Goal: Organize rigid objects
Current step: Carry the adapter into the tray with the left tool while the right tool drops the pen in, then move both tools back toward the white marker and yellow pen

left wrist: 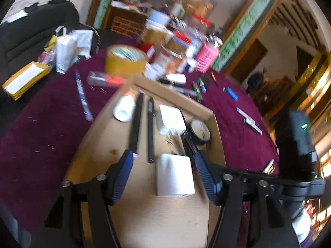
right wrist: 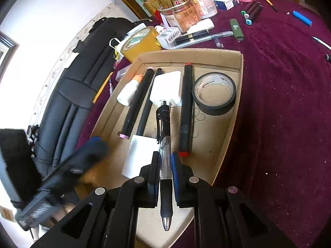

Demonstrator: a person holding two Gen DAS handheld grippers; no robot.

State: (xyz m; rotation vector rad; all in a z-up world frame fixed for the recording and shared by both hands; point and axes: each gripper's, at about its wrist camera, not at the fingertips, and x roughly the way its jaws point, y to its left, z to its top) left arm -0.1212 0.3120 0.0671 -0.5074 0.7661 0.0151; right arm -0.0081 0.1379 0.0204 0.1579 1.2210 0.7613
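A shallow cardboard tray (right wrist: pixel 241 66) sits on a maroon tablecloth and also shows in the left wrist view (left wrist: pixel 217 124). In it lie black markers (right wrist: pixel 186 107), a white glue bottle (right wrist: pixel 129 91), white blocks (right wrist: pixel 165 86), and a black tape roll (right wrist: pixel 215 93). My right gripper (right wrist: pixel 165 161) is shut on a black click pen (right wrist: pixel 164 144), held above the tray's near end. My left gripper (left wrist: pixel 163 161) is open over the tray, its fingers either side of a white block (left wrist: pixel 174 175); it shows blurred in the right wrist view (right wrist: pixel 91 153).
Loose pens, markers and a blue lighter (right wrist: pixel 302 18) lie on the cloth (right wrist: pixel 279 103) right of the tray. A yellow tape roll (right wrist: pixel 140 41), jars and boxes (right wrist: pixel 182 14) crowd the far side. A black chair (right wrist: pixel 68 95) stands left of the table.
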